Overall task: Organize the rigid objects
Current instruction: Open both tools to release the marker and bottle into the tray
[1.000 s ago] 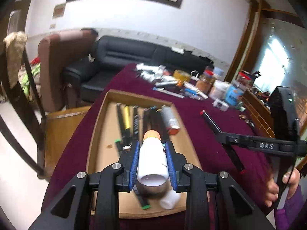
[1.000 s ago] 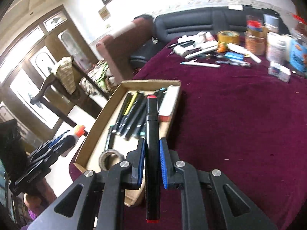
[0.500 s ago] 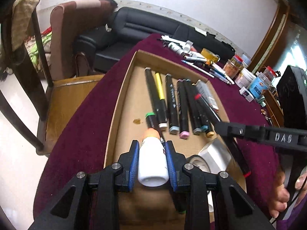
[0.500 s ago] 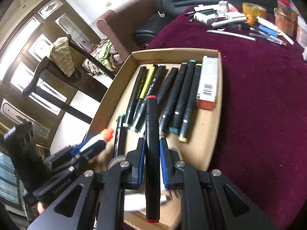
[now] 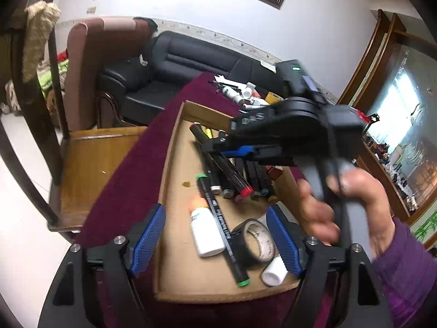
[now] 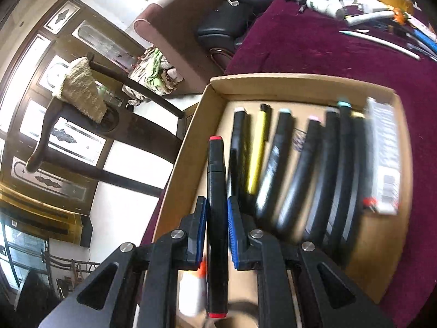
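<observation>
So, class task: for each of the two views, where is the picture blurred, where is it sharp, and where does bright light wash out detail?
Left wrist view: the hand and right gripper are motion-smeared, while the tape roll is crisp; the window at right is blown out. Right wrist view: the red-capped marker is sharp, the row of markers in the cardboard tray streaks, and the door panes glare white.

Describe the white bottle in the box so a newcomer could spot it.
Find the cardboard box on the maroon cloth. At its near end, left of the tape roll, lies the white bottle. Unlike the dark markers, it is stubby, with an orange tip.
</observation>
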Tool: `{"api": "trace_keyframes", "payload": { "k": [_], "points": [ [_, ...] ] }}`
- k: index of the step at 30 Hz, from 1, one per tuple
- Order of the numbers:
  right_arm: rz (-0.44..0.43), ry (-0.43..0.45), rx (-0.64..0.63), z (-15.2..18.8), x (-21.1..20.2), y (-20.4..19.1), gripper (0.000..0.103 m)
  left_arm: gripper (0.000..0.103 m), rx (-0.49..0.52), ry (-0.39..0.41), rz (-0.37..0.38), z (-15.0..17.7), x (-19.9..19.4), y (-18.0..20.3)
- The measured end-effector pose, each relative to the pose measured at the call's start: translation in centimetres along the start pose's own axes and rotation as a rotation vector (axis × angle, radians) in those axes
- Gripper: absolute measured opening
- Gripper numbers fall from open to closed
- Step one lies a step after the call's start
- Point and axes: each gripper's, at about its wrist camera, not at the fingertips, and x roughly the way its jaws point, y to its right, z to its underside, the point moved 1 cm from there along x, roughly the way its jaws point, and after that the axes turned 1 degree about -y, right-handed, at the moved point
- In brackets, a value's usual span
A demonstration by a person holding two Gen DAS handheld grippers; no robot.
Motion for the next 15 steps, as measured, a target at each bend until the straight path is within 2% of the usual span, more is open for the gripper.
{"api": "trace_keyframes", "payload": {
  "k": [4,6,11,13,15],
  "points": [
    [0.024,-0.001,-0.009,-0.9,1.7,-0.8,0.015,0.084,0.018,0.043,-0.020,0.0,-1.1,-0.3],
    [0.034,-0.001,-0.013,-1.1,2.2,-1.1,0.015,0.093,0.021,0.065,-0.039,-0.1,-1.3,-0.5],
    [0.052,0.015,0.017,-1.1,2.8,-0.4,0.017,0.096,0.039,0.095,-0.091,0.2,-1.5,-0.5],
    [0.048,0.023,0.009,-1.0,2.3,-0.5,0.026,0.097,0.054,0.104,-0.111,0.3,-1.3,-0.2],
    [0.045,0.048,-0.010,-0.8,1.2,-0.8,0.040,0.098,0.064,0.112,-0.125,0.3,-1.4,0.1]
  ]
}}
